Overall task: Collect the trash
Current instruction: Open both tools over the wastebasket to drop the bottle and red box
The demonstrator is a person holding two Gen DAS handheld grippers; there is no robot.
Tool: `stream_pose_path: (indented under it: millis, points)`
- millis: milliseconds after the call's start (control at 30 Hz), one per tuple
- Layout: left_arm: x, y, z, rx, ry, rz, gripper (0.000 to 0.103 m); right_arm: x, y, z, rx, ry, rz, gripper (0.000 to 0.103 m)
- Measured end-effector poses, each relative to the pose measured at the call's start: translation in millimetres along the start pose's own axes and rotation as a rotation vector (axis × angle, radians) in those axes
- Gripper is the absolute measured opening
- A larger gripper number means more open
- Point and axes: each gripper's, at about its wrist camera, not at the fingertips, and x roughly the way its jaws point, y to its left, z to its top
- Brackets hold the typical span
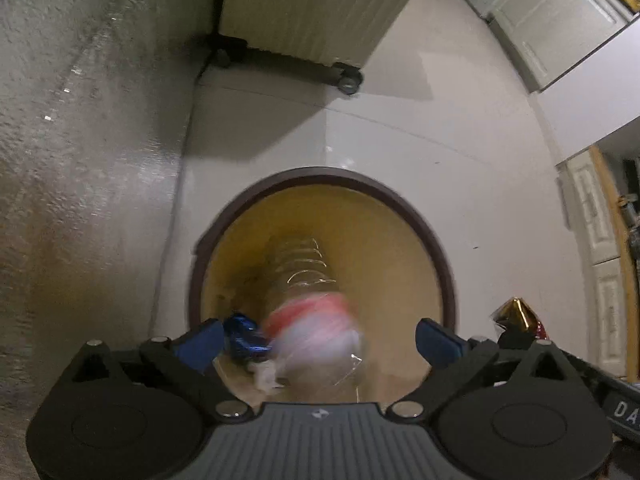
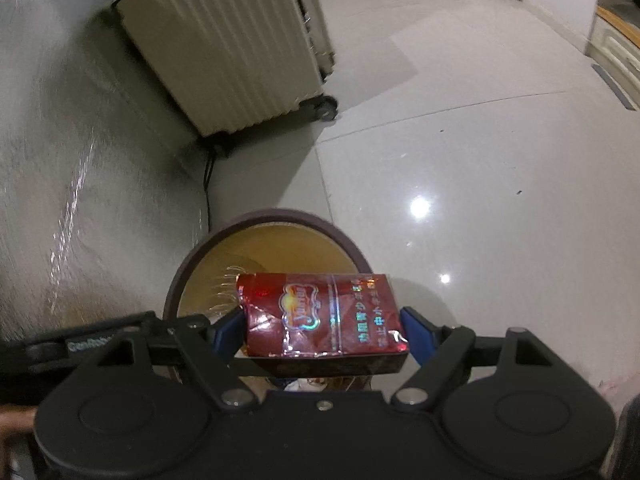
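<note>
Left gripper (image 1: pixel 320 338) spread wide, empty, a blurred red-and-white wrapper (image 1: pixel 316 332) falling into the round brown-rimmed yellow bin (image 1: pixel 436 240); right gripper (image 2: pixel 320 326) clamps a crumpled red cigarette pack (image 2: pixel 320 316) at the bin's near rim, where early release risks a spill onto the floor.

The waste bin (image 1: pixel 320 280) stands on the tiled floor (image 2: pixel 460 160) just beside the wall (image 1: pixel 80 160), with a plastic bottle (image 1: pixel 300 264) lying inside it. Behind the bin, against the same wall, stands a suitcase (image 2: pixel 232 52) on wheels. The cigarette pack (image 2: pixel 324 316) sits between the right gripper (image 2: pixel 322 334) fingers, above the bin's near rim.
</note>
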Motion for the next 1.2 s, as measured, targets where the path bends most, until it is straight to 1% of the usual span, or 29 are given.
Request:
stream_pose_path:
  millis: [100,200,367,433,467,533,567,600,733,833,1067,1200]
  points:
    - [-6,-2,0,0.037,-0.003,0.063,0.101,13,9,0,-0.071,0.040,-0.003,0.081]
    - [-9,1,2,0.043,0.006,0.096,0.101,26,19,2,-0.137,0.073,0.001,0.082]
    - [-14,7,2,0.062,0.010,0.184,0.101,39,29,-1,-0.189,0.127,0.041,0.082]
    - [-17,11,1,0.065,0.013,0.212,0.101,41,32,-2,-0.185,0.151,0.055,0.083]
    - [-17,13,1,0.065,0.017,0.221,0.101,42,31,-3,-0.168,0.165,0.074,0.085]
    - [-15,16,1,0.065,0.027,0.235,0.102,48,29,-2,-0.114,0.201,0.118,0.094]
    - [-15,18,0,0.067,0.033,0.244,0.103,50,27,-3,-0.088,0.219,0.143,0.103]
    - [-15,18,0,0.070,0.037,0.255,0.103,51,26,-3,-0.080,0.223,0.153,0.103]
    - [-12,20,-2,0.088,0.044,0.292,0.103,50,27,-7,-0.106,0.233,0.124,0.103]
    - [-13,21,-4,0.105,0.049,0.298,0.103,55,27,-8,-0.109,0.241,0.105,0.103]
    - [-11,19,-11,0.129,0.053,0.323,0.103,51,23,-8,-0.116,0.238,0.063,0.103]
    - [-15,18,-13,0.132,0.045,0.319,0.103,47,18,-8,-0.123,0.230,0.022,0.103]
